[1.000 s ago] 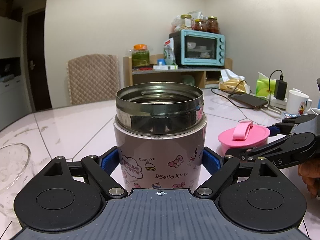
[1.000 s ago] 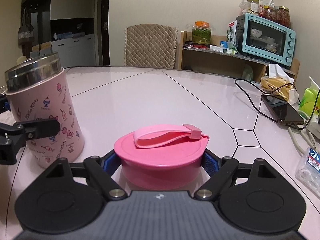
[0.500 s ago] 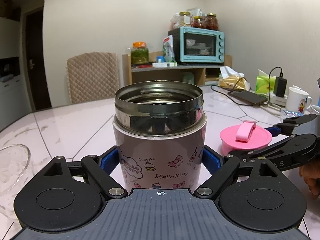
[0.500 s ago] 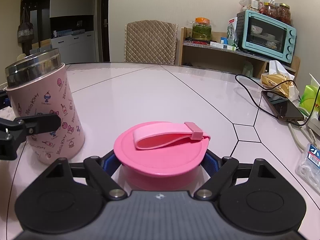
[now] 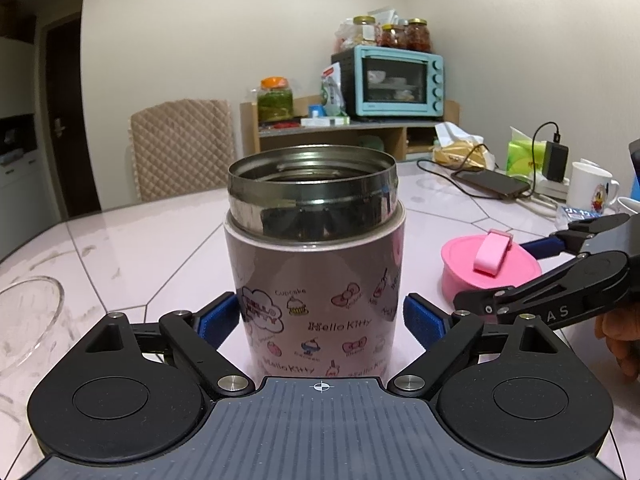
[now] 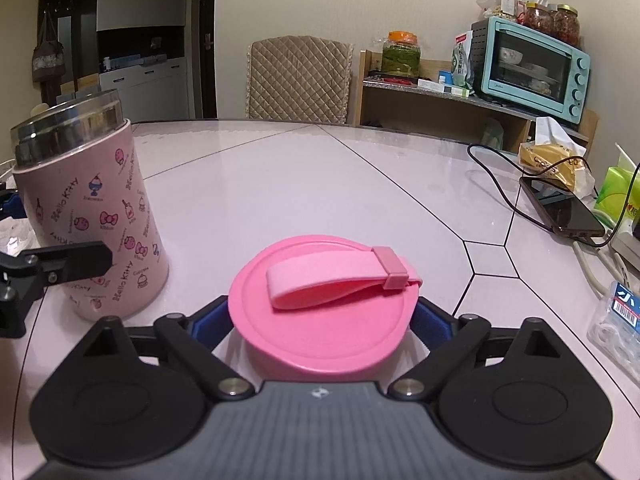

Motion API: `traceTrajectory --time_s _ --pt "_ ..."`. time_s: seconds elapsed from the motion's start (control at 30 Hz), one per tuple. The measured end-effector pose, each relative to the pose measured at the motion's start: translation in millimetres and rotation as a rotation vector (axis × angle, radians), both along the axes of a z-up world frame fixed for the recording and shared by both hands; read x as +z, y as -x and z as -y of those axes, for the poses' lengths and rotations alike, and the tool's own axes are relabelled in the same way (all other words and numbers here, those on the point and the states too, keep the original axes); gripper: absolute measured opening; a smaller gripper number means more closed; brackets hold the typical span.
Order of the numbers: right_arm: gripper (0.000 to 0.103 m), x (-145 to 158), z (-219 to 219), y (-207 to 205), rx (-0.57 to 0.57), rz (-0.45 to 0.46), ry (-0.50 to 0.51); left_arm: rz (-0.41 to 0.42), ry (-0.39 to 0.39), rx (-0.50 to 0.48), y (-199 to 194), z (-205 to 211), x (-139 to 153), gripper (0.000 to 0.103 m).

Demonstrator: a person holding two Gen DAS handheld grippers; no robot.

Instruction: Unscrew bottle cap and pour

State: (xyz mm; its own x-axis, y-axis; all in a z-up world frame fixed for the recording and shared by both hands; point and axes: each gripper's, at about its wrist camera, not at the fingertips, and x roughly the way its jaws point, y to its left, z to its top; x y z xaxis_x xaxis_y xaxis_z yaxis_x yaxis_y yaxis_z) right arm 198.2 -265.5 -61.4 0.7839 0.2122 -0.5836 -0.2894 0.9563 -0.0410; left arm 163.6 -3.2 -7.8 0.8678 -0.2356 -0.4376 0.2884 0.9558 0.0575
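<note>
The open pink flask [image 5: 316, 264] stands upright on the bench [image 5: 152, 248], between the fingers of the left claw [image 5: 320, 318]. Its jaws are opening, and the blue pads [image 5: 422, 320] now stand just clear of the flask's sides. To the right, the pink cap [image 6: 324, 312] rests on the bench with its strap on top. The right claw [image 6: 322, 318] is opening around the cap, its pads just off the rim. A glass bowl [image 5: 28, 316] sits at the far left.
</note>
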Motion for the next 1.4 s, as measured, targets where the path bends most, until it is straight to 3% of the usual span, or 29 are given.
traceTrajectory --time_s 0.5,1.23,1.4 --pt "0.103 7.5 3.0 10.4 -0.002 0.023 -0.005 -0.006 -0.015 -0.01 12.8 2.0 -4.8 0.103" --pt "0.103 37.4 24.4 61.3 -0.028 0.127 -0.123 0.025 -0.077 0.04 43.4 17.4 -0.3 0.103" --pt "0.103 41.1 31.4 79.0 -0.038 0.135 -0.167 0.019 -0.054 0.034 54.3 21.3 1.4 0.103"
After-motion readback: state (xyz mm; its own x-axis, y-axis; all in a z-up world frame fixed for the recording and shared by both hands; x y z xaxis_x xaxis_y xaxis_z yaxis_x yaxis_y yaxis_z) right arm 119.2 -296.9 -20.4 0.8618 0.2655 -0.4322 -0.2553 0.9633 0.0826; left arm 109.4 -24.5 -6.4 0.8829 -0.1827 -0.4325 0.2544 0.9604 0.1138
